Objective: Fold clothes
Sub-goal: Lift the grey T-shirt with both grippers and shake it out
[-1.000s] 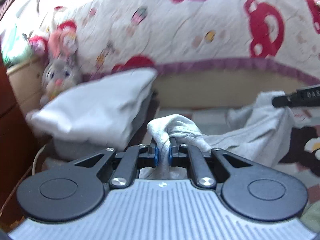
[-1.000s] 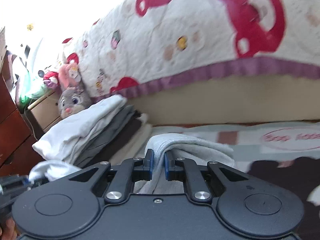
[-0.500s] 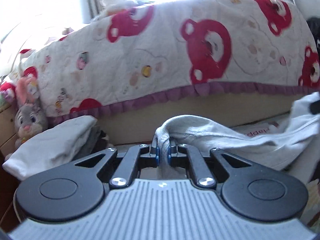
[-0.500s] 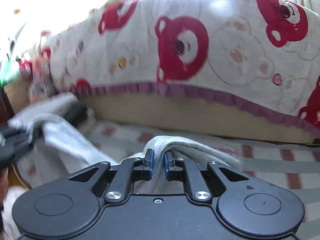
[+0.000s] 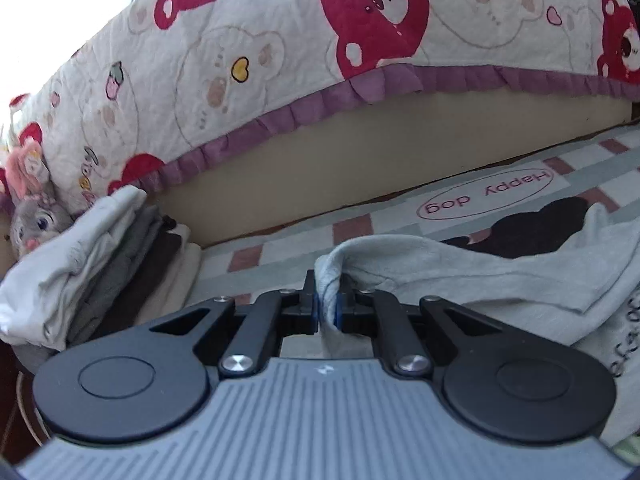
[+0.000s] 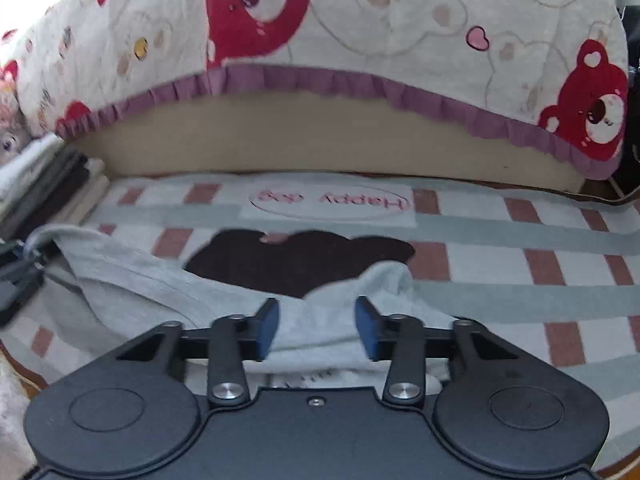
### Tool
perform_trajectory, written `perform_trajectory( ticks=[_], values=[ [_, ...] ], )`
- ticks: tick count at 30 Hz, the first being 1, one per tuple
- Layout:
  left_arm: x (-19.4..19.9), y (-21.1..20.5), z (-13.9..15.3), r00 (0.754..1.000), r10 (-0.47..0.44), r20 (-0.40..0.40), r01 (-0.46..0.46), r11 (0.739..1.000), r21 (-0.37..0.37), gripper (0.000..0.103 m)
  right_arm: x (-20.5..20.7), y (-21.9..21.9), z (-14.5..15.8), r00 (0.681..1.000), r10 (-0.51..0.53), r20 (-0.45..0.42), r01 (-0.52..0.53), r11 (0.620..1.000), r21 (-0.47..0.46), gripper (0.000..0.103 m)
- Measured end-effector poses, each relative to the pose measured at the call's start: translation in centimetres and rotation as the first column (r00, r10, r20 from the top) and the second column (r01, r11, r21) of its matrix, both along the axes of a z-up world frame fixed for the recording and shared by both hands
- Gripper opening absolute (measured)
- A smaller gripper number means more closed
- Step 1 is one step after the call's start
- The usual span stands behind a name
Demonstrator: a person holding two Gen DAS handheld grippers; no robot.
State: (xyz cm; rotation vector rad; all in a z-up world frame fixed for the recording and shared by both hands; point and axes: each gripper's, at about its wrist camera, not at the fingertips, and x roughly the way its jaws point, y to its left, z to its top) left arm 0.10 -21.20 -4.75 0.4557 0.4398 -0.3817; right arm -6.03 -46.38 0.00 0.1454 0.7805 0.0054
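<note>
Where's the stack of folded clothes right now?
The folded stack sits at the far left in both wrist views, on the checked mat beside the plush rabbit, left of the grey garment.

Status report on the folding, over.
Left hand-held gripper shut on grey garment. Right hand-held gripper open, garment lying between its fingers. Folded stack at left, clear.

Bear-print quilt [image 5: 304, 52] over checked bedsheet [image 6: 520, 264]

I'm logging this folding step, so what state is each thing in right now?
left gripper: shut on the grey garment.
right gripper: open, fabric between its fingers, not clamped.
grey garment: spread loosely on the mat, not folded.
stack of clothes: folded, piled at the left.
quilt: draped, frill hanging.
</note>
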Motion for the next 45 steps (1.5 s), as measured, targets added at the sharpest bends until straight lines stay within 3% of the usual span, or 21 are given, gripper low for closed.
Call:
perform_trajectory(
  ticks=[5,8,11,15,22,25,27,31,34,37,40,45],
  values=[
    [1.9,0.3,2.6,0.995,0.026,0.093,-0.022,0.998,-0.053,0.007,0.1,-0.9,-0.8,1.000,0.002,-0.007,-0.002,1.000,0.009,0.060],
    [3.1,0.2,3.9,0.990,0.022,0.142,-0.015,0.999,-0.049,0.007,0.0,-1.5,-0.8,0.991,0.101,0.093,-0.107,0.992,0.061,0.060],
    [4.6,0.3,4.3,0.994,0.014,0.110,-0.006,0.997,-0.074,0.007,0.8,-1.3,-1.2,0.973,0.178,0.150,-0.182,0.983,0.011,0.060],
    [6.2,0.9,2.3,0.997,0.054,0.054,-0.047,0.992,-0.115,0.007,2.6,-1.2,-3.6,0.974,0.217,0.059,-0.215,0.976,-0.031,0.060],
    [8.1,2.6,-0.2,0.994,0.108,-0.007,-0.108,0.991,-0.084,0.007,6.0,-0.7,-7.3,0.967,0.218,-0.133,-0.229,0.971,-0.071,0.060],
    [9.2,3.4,-1.0,0.991,0.115,-0.075,-0.122,0.988,-0.093,0.007,7.2,-0.4,-8.6,0.955,0.213,-0.207,-0.231,0.971,-0.066,0.059],
    [9.7,3.6,-1.5,0.989,0.108,-0.103,-0.117,0.989,-0.095,0.007,6.8,0.8,-8.6,0.947,0.254,-0.199,-0.271,0.960,-0.066,0.059],
    [10.3,3.5,-2.0,0.988,0.101,-0.120,-0.113,0.989,-0.091,0.007,5.8,3.5,-9.3,0.941,0.291,-0.173,-0.333,0.887,-0.319,0.061],
    [10.7,3.6,-2.2,0.986,0.097,-0.133,-0.111,0.988,-0.105,0.007,6.2,3.1,-10.6,0.935,0.284,-0.212,-0.343,0.875,-0.341,0.070],
    [11.0,3.8,-2.2,0.987,0.085,-0.136,-0.101,0.988,-0.115,0.007,7.2,2.2,-12.0,0.928,0.233,-0.291,-0.318,0.901,-0.294,0.071],
    [11.1,3.7,-2.3,0.989,0.071,-0.127,-0.085,0.991,-0.106,0.007,8.2,1.9,-12.6,0.932,0.198,-0.302,-0.287,0.915,-0.284,0.082],
    [11.6,2.4,-2.5,0.993,0.051,-0.103,-0.064,0.991,-0.120,0.007,9.0,2.7,-14.7,0.934,0.200,-0.296,-0.301,0.887,-0.351,0.081]
  ],
)
